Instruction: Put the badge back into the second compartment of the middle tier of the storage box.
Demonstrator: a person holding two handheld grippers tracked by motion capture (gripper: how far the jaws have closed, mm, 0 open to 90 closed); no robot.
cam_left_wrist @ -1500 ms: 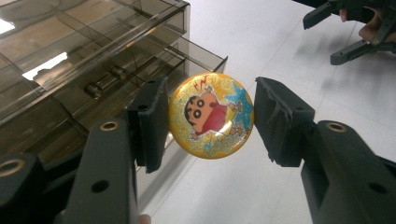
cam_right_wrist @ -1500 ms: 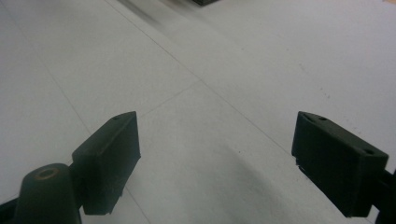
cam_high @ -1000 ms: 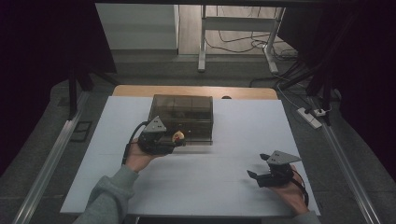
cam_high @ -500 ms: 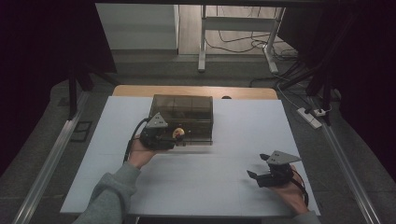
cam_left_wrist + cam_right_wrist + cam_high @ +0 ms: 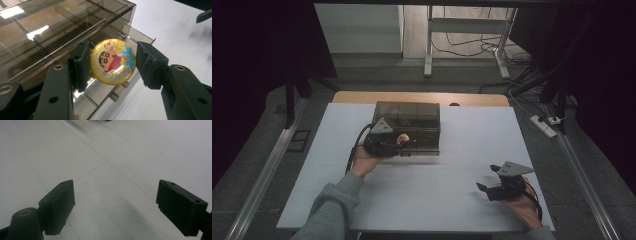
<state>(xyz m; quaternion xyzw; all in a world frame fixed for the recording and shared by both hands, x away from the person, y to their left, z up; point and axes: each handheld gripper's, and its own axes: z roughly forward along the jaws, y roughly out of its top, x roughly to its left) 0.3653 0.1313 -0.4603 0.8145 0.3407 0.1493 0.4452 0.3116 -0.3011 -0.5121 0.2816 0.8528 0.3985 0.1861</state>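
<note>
My left gripper [image 5: 112, 62] pinches the badge [image 5: 113, 61] by its edges, right at the front of the box [image 5: 409, 120], over a pulled-out drawer [image 5: 136, 37]. I think I am putting it away, so next I lower it in and let go. My right gripper [image 5: 492, 179] waits wide open, well apart, on the table [image 5: 437, 200].

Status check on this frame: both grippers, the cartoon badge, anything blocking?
Left gripper shut on round badge, held at the smoky drawer box. Right gripper open, nothing between its jaws, over the white table. Nothing in the way.
</note>
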